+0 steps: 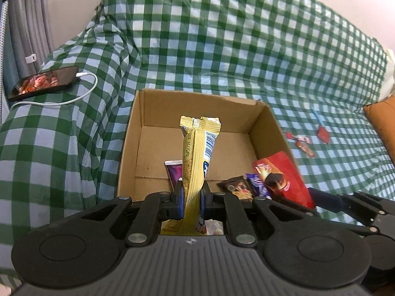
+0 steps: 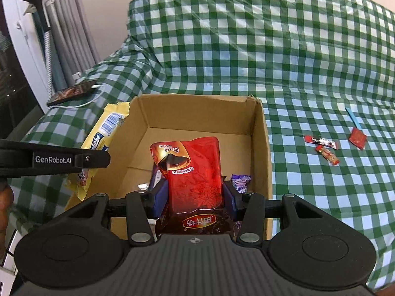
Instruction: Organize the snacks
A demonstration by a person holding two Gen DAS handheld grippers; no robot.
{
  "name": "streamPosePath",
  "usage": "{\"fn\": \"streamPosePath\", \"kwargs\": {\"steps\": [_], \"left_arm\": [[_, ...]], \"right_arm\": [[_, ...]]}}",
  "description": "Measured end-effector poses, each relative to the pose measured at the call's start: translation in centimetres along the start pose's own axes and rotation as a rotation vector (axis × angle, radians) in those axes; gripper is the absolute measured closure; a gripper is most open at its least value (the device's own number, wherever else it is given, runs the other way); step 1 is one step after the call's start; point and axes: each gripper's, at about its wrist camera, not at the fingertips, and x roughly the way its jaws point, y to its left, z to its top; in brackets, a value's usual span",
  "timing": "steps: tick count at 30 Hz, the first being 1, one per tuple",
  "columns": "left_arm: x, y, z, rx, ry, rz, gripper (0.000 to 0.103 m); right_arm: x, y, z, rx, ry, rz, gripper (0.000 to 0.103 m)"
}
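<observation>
Snacks are partly gathered: my left tongs (image 1: 192,194) are clamped on a gold wrapper (image 1: 197,153), held edge-on over the near rim of the cardboard box (image 1: 197,103); my right tongs (image 2: 193,198) are clamped on a red pouch (image 2: 195,170), also held over the box's near side; already inside I can see a purple-wrapped candy (image 2: 240,182), a dark brown packet (image 1: 237,188) and a purple-and-white packet (image 1: 173,172); still left out on the green checked cover (image 1: 222,49) are two small red candies (image 2: 323,146) and a red sachet (image 2: 357,137) with a blue strip (image 2: 353,117) by it, well apart from the box; so I judge the job about half done; the red pouch carries Chinese characters on an orange label; the gold wrapper shows a barcode and a printed date code I cannot read reliably; the other tool's arm reads "GenRobot.AI".
</observation>
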Motion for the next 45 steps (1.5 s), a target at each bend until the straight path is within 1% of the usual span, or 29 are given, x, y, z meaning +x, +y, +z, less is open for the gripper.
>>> {"fn": "streamPosePath", "kwargs": {"steps": [7,15,19,20,21,22,23,24,25,26,27,31,34,37,39,41,45], "left_arm": [[4.3,0.5,1.2,0.003,0.033,0.024,0.090],[7.2,0.6,2.0,0.011,0.051,0.047,0.090],[8.4,0.6,2.4,0.026,0.061,0.068,0.088],[8.5,0.5,2.5,0.030,0.061,0.073,0.079],[8.5,0.5,2.6,0.032,0.061,0.077,0.045],[8.2,0.5,2.7,0.028,0.059,0.085,0.026],[7.7,0.6,2.7,0.013,0.042,0.133,0.006],[7.1,0.8,2.6,0.003,0.013,0.177,0.000],[6.2,1.0,2.3,0.007,-0.018,0.188,0.000],[5.6,1.2,2.0,0.015,-0.019,0.185,0.000],[5.0,1.3,1.6,0.019,-0.003,0.184,0.000],[2.1,1.5,-1.6,-0.014,0.072,0.187,0.000],[-0.7,0.8,-4.6,-0.038,0.092,0.214,0.000],[-3.7,0.0,-7.5,-0.048,0.073,0.242,0.000],[-5.2,-0.7,-8.8,-0.031,0.065,0.261,0.000],[-6.6,-1.1,-9.5,-0.007,0.059,0.259,0.000],[-9.5,-1.9,-10.2,-0.019,-0.017,0.263,0.000]], "right_arm": [[3.9,0.2,0.6,0.021,0.036,-0.022,0.053],[7.3,-0.8,0.9,0.027,0.063,-0.021,0.053],[8.3,-1.0,1.3,0.037,0.059,-0.020,0.051],[8.6,-1.0,1.6,0.044,0.052,-0.019,0.050],[8.8,-1.1,1.8,0.057,0.044,-0.014,0.045],[9.0,-1.3,2.1,0.074,0.040,-0.009,0.036],[9.0,-1.5,2.3,0.096,0.039,-0.008,0.031],[8.7,-1.7,2.5,0.119,0.038,-0.011,0.028],[8.3,-1.8,2.5,0.133,0.038,-0.008,0.022],[7.7,-2.0,2.4,0.139,0.043,0.000,0.019],[7.0,-2.1,2.2,0.139,0.050,0.003,0.017],[3.5,-1.5,-0.4,0.106,0.086,-0.001,0.015],[0.7,-0.8,-2.9,0.072,0.098,-0.011,0.014],[-2.1,0.0,-4.8,0.008,0.073,-0.018,0.013],[-3.6,0.4,-5.3,-0.036,0.053,-0.019,0.012],[-5.3,0.4,-5.5,-0.052,0.022,-0.017,0.010],[-8.4,0.1,-5.9,-0.057,-0.042,-0.018,0.009]]}}
